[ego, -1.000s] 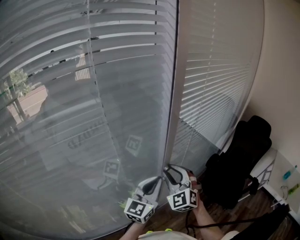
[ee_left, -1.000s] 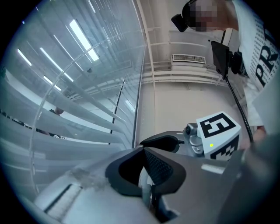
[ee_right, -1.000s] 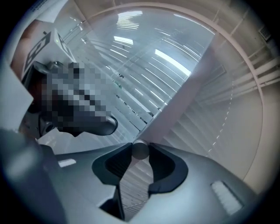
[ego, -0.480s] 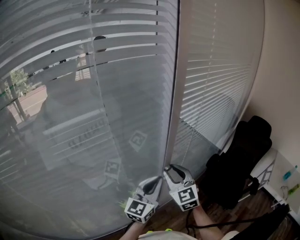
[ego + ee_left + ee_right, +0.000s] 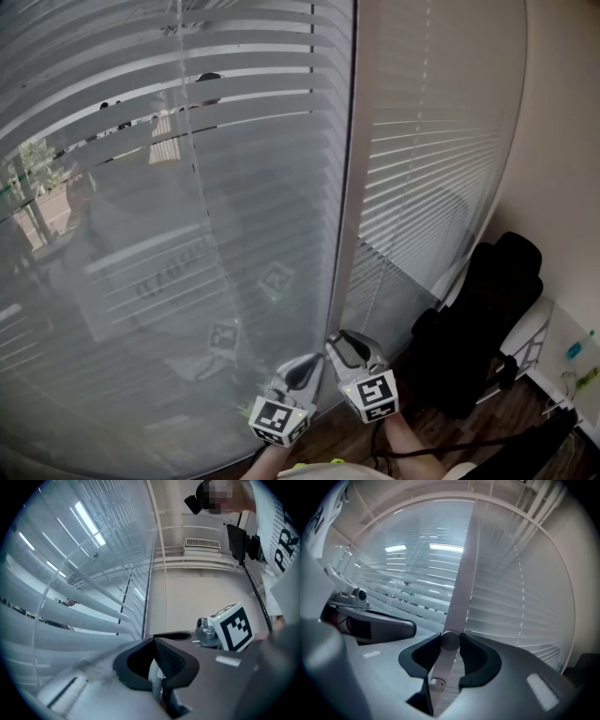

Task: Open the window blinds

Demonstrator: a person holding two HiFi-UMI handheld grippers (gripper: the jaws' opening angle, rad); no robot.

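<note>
I count two blinds: the wide left blind [image 5: 141, 187] fills the left and middle of the head view, the narrower right blind [image 5: 431, 169] is right of it, and one wand [image 5: 440, 665] hangs between them. The left blind's white slats are turned enough that a tree and buildings show through; the right blind's look closed. My right gripper [image 5: 450, 638], bottom centre, has its fingers clamped on the wand's lower end. My left gripper [image 5: 153, 641], just beside it, has its fingers together. One black bag [image 5: 483, 319] sits lower right.
</note>
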